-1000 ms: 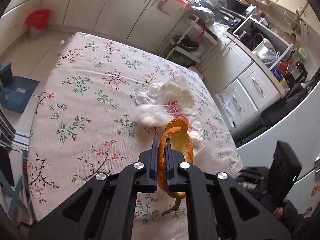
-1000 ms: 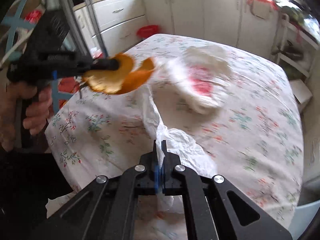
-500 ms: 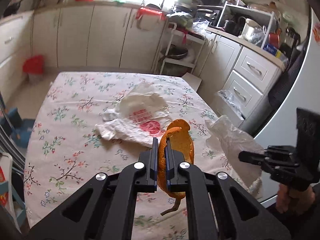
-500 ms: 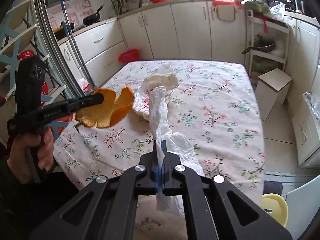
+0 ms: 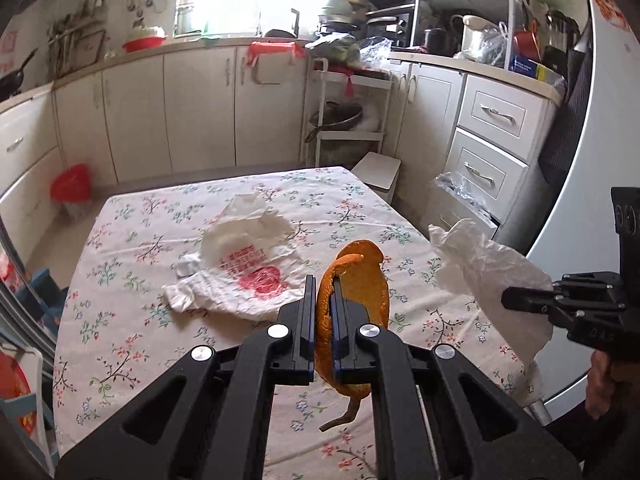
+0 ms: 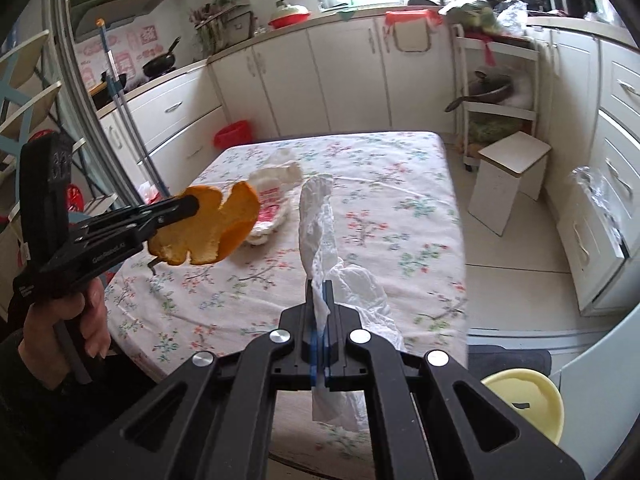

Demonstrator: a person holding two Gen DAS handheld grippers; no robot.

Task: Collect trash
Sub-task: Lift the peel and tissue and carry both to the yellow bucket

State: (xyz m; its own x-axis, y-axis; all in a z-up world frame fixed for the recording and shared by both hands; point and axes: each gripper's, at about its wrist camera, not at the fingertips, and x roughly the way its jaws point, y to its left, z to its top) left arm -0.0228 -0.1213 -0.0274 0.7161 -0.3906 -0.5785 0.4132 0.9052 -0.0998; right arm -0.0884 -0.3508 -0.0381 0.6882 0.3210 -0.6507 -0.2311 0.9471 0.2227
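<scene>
Both grippers are raised higher off the floral table (image 5: 120,336) than before. Orange peel (image 5: 360,280) is pinched by left gripper (image 5: 321,300), crumpled tissue (image 6: 320,232) by right gripper (image 6: 320,304). Printed plastic bag (image 5: 240,264) is left flat between them.

A floral tablecloth (image 5: 132,300) is covering the table. Beyond its far-left corner, a red bin (image 5: 71,185) is sitting on the floor against the white cabinets (image 5: 200,108). A white stool (image 6: 510,180) is standing beside the table's right edge, and a yellow stool (image 6: 528,402) is sitting near its close corner.

Curled orange peel (image 5: 362,280) and crumpled white tissue (image 6: 320,236), perhaps plastic, held above the table.
</scene>
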